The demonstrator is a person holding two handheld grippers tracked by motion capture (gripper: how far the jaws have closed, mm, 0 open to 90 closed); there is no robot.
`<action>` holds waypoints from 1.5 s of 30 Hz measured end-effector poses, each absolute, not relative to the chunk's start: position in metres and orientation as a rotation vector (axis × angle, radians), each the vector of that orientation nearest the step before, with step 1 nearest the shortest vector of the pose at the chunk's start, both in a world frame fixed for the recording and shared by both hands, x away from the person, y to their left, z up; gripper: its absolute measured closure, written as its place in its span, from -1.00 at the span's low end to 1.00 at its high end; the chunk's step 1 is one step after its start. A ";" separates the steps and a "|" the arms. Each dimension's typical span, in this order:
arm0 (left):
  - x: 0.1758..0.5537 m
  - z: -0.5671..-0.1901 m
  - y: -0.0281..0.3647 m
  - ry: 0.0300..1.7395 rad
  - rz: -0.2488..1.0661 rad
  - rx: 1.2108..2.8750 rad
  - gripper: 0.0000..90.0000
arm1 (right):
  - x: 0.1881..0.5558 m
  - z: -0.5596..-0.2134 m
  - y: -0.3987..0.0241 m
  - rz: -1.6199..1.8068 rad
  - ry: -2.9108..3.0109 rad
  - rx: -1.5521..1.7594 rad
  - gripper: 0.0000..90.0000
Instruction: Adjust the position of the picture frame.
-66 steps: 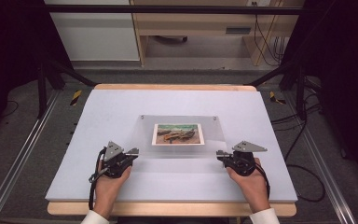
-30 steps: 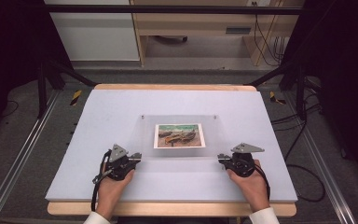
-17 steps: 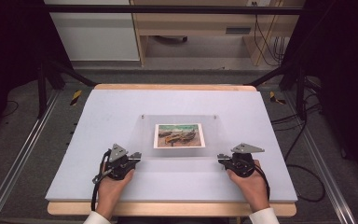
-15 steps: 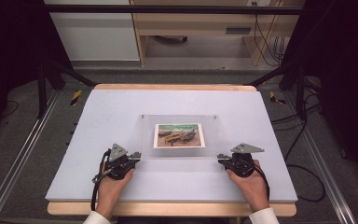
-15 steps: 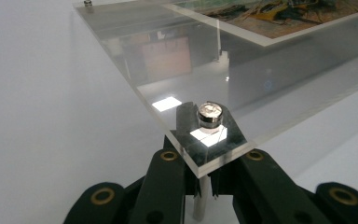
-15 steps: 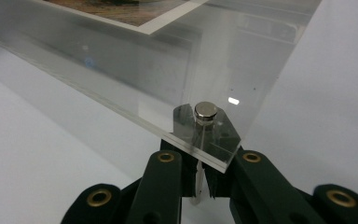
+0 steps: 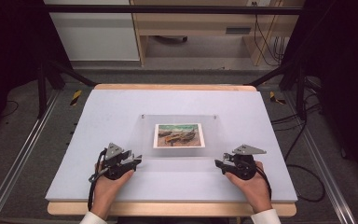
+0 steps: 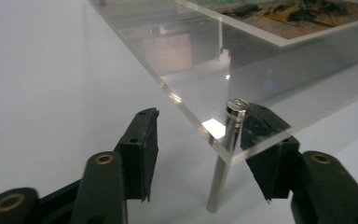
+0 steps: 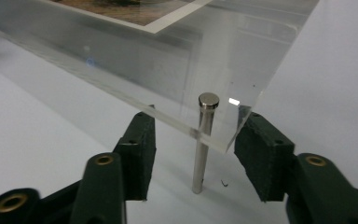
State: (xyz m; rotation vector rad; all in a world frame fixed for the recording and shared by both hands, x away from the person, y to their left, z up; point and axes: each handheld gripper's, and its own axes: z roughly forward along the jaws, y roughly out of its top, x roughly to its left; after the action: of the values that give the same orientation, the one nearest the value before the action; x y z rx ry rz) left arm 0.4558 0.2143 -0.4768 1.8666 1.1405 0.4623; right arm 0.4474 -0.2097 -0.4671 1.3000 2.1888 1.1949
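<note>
L gripper (image 8: 193, 154) open, jaws just widened, astride near-left corner of clear acrylic frame (image 7: 179, 136); steel post (image 8: 223, 158) between pads, right pad partly behind the plate. R gripper (image 9: 193, 156) likewise open, just widened, post (image 9: 203, 140) between, untouched. Frame mid-table (image 7: 98, 107), on posts; print (image 7: 177, 135) inside, detail blurred, edges cut off in gripper views. No legible text.
</note>
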 end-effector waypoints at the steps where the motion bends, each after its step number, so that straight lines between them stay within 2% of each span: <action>1: 0.455 -0.476 0.214 1.132 0.454 1.880 -0.08 | 0.446 -0.467 -0.211 1.192 2.195 1.290 -0.03; 5: 0.453 -0.474 0.213 1.106 0.440 1.885 -0.25 | 0.441 -0.464 -0.212 1.165 2.196 1.271 -0.30; 9: 0.453 -0.469 0.216 1.096 0.459 1.884 -0.52 | 0.437 -0.460 -0.214 1.176 2.175 1.279 -0.51; 12: 0.453 -0.466 0.218 1.066 0.419 1.895 -0.68 | 0.434 -0.457 -0.216 1.170 2.150 1.297 -0.61; 16: 0.451 -0.462 0.221 1.017 0.360 1.902 -0.80 | 0.430 -0.453 -0.219 1.199 2.125 1.299 -0.70; 26: 0.451 -0.453 0.229 0.992 0.355 1.824 -0.87 | 0.426 -0.445 -0.224 1.253 2.081 1.262 -0.76; 45: 0.449 -0.443 0.223 0.973 0.403 1.849 -0.87 | 0.422 -0.436 -0.223 1.285 2.037 1.274 -0.72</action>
State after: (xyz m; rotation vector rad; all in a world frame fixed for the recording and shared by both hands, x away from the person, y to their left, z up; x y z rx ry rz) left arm 0.4487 0.2229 -0.4426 1.8486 0.9727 0.4029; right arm 0.4224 -0.2233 -0.4357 1.2744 2.0372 1.2850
